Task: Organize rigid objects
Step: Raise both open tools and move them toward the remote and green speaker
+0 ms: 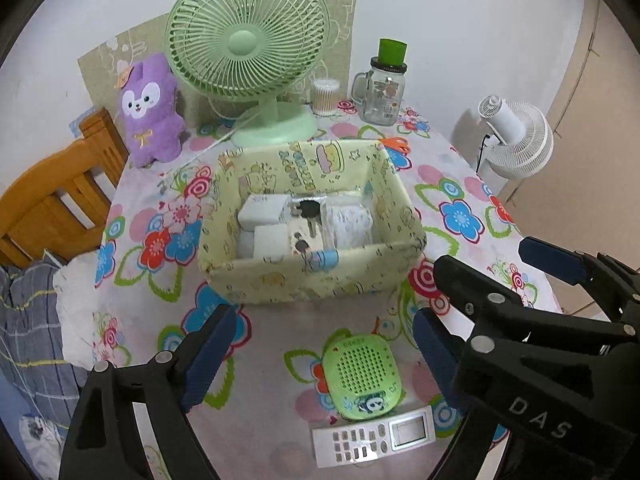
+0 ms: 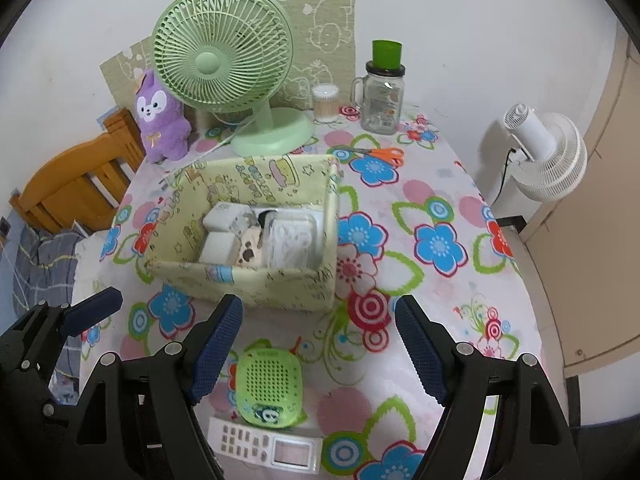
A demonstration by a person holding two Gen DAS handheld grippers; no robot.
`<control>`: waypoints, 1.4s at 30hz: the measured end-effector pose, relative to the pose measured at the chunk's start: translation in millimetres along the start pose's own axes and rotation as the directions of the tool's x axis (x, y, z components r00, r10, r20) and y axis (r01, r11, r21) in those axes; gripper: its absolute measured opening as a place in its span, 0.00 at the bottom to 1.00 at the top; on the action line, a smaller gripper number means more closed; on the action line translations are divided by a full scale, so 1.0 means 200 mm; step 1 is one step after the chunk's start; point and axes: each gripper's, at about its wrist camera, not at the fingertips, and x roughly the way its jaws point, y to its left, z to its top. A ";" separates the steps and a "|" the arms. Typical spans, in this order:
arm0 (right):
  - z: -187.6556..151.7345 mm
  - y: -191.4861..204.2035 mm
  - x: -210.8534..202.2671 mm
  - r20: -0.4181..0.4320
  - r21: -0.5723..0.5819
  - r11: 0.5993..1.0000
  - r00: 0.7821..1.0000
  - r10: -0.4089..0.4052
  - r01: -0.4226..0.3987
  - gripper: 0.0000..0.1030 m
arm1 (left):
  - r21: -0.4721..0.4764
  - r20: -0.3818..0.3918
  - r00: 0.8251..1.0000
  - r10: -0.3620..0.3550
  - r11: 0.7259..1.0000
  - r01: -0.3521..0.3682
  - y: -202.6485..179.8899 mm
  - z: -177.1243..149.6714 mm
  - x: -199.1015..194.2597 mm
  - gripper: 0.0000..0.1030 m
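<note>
Two fans [image 1: 248,44] [image 1: 516,140] behind fabric bin [image 1: 312,280]; scissors [image 2: 376,154] beside it.

White letters "DAS" are showing on the black body of the right tool [image 1: 476,292]; nothing else is reading clearly.

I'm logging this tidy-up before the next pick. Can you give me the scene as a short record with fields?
surface: table with floral cloth
bin: yellow fabric box, holding white chargers and keys
still outside: green speaker, resting partly on the white remote; orange scissors
left gripper: open, empty
right gripper: open, empty
</note>
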 end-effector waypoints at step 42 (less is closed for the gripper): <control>-0.41 -0.13 0.18 -0.135 -0.073 0.994 0.988 0.071 -0.082 0.79 | -0.039 -0.103 0.992 -0.074 0.997 0.070 -0.14 -0.43 0.18 1.00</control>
